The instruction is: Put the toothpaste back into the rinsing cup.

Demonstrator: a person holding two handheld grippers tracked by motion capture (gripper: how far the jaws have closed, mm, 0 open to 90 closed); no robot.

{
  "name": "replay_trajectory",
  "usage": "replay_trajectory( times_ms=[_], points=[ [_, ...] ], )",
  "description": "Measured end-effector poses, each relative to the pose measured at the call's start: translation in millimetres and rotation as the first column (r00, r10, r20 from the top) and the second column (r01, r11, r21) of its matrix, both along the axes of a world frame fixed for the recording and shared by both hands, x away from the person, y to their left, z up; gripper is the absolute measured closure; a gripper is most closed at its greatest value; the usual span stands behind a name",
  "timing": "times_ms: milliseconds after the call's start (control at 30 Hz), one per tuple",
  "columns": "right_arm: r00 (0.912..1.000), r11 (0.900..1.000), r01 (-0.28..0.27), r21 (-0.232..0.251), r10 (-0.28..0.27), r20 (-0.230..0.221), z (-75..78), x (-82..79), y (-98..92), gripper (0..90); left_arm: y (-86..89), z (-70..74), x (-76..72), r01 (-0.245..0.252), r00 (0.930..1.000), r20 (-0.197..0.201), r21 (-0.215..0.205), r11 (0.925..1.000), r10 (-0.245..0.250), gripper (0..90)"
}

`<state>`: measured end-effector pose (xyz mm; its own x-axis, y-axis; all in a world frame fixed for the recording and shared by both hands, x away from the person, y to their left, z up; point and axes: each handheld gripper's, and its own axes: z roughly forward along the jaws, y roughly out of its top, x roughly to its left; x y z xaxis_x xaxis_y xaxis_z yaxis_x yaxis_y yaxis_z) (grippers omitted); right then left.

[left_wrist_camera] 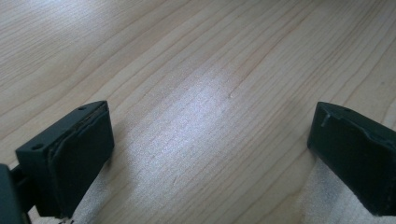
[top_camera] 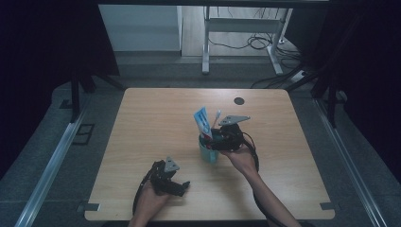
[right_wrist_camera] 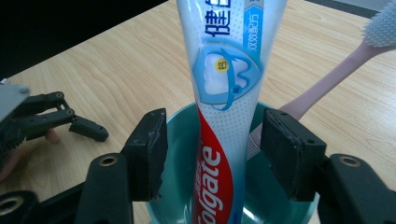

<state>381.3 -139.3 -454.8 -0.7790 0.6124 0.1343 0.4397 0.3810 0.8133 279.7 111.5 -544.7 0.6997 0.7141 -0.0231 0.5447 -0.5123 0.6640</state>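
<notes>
Both tongs (top_camera: 182, 186) (right_wrist_camera: 212, 156) agape.

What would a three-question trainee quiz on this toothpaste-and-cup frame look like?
1. True or false: the right gripper pads press on the toothpaste tube.
2. What else stands in the teal cup? A) pink toothbrush B) fork C) marker
3. What lies under the left gripper?

Key: 1. False; the pads stand apart either side of the tube. 2. A, the toothbrush. 3. Bare wooden table.

teal cup (right_wrist_camera: 180, 154), red-white-blue dotted toothpaste tube (right_wrist_camera: 224, 116), pink toothbrush (right_wrist_camera: 327, 79), pale wood-grain table (left_wrist_camera: 196, 70).
</notes>
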Motion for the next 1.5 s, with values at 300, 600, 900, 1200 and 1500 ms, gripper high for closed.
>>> replay_trajectory(
  times_ms=[300,600,900,1200,1500],
  points=[
    [0.9999,1.000,-0.013,-0.017,0.013,0.001,5.1,-4.9,-4.5,31.3,0.1,0.0,0.2,0.002,1.0000,0.001,0.001,1.0000,-0.002,0.6],
    [0.9989,0.999,-0.027,-0.033,0.029,0.036,12.5,-12.6,-6.9,15.1,0.0,0.1,0.1,0.001,1.0000,0.001,0.001,1.0000,-0.001,0.5],
    [0.9979,0.998,-0.035,-0.053,0.038,0.052,15.3,-19.3,-11.6,8.8,0.1,0.1,0.1,0.002,1.0000,0.001,0.002,1.0000,-0.002,0.5],
    [0.9980,0.996,-0.044,-0.084,0.047,0.041,14.5,-25.4,-19.9,2.3,0.0,0.0,0.1,-0.001,1.0000,0.001,0.000,1.0000,0.001,0.6],
    [0.9982,0.996,-0.034,-0.087,0.038,0.047,13.8,-32.6,-32.1,1.7,-0.1,0.0,0.1,-0.001,1.0000,0.001,0.000,1.0000,0.001,0.6]
  ],
)
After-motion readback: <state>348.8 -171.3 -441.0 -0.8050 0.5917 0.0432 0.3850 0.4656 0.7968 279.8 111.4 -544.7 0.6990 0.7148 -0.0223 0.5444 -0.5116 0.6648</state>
